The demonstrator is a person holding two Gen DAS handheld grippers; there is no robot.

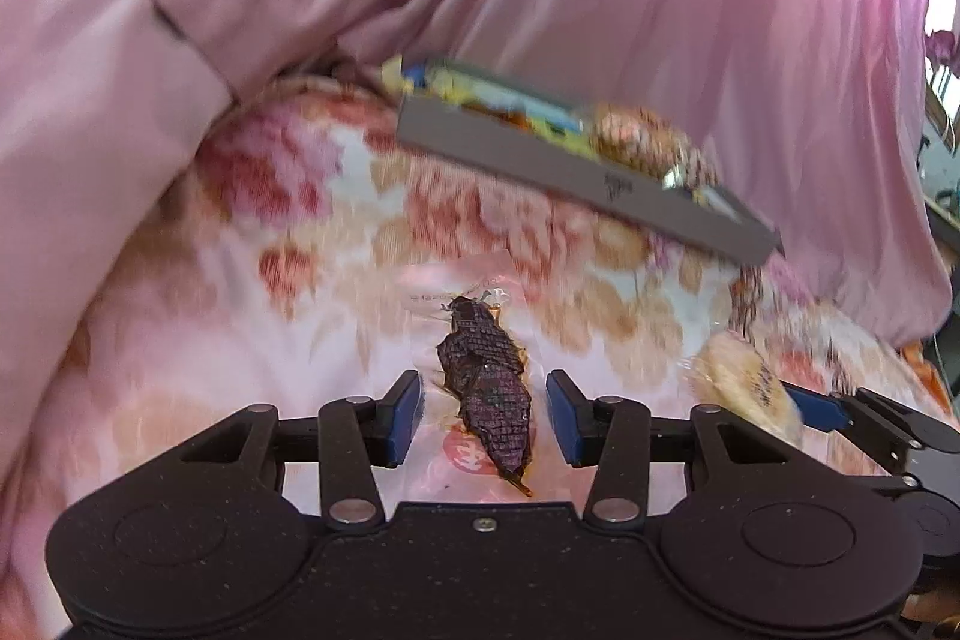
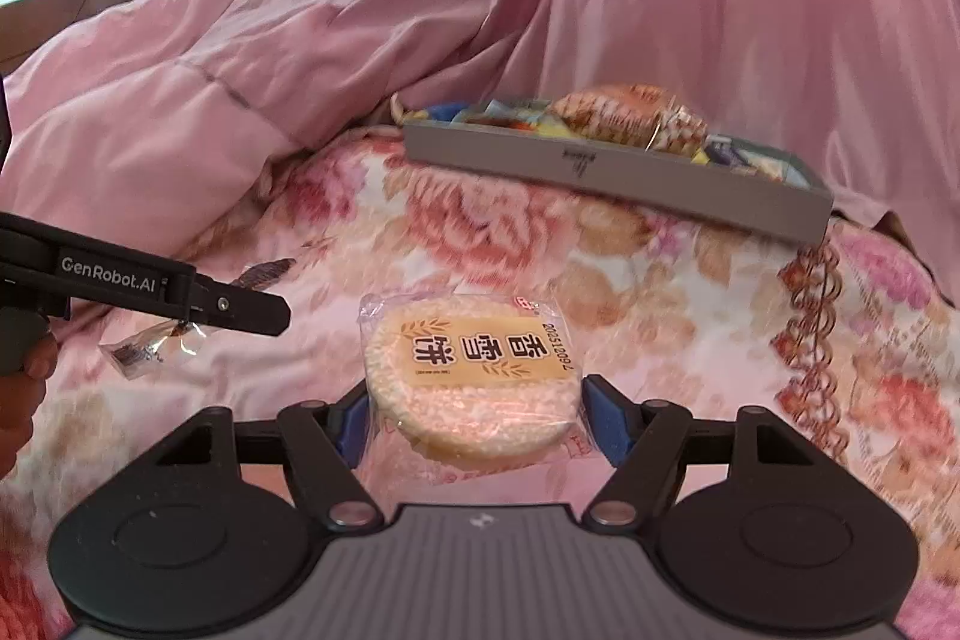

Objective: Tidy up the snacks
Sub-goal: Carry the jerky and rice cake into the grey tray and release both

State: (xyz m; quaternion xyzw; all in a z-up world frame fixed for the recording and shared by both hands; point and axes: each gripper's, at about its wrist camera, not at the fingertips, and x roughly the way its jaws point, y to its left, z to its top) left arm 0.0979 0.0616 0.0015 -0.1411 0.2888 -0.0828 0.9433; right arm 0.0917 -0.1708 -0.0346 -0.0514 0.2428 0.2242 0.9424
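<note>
The left gripper (image 1: 486, 415) holds a clear packet with a dark scaly snack (image 1: 486, 388) between its narrow-set blue pads. The right gripper (image 2: 474, 421) clamps a wrapped round rice cracker (image 2: 468, 376), pads pressing both sides of the wrapper. Both are above the floral blanket (image 2: 510, 232). The grey tray (image 2: 618, 172) of snacks sits beyond, against the pink quilt (image 2: 300, 58)

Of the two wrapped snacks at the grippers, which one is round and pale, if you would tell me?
The round pale rice cracker in clear wrap, between the right gripper's pads; the left gripper's snack is dark, long and scaly.
</note>
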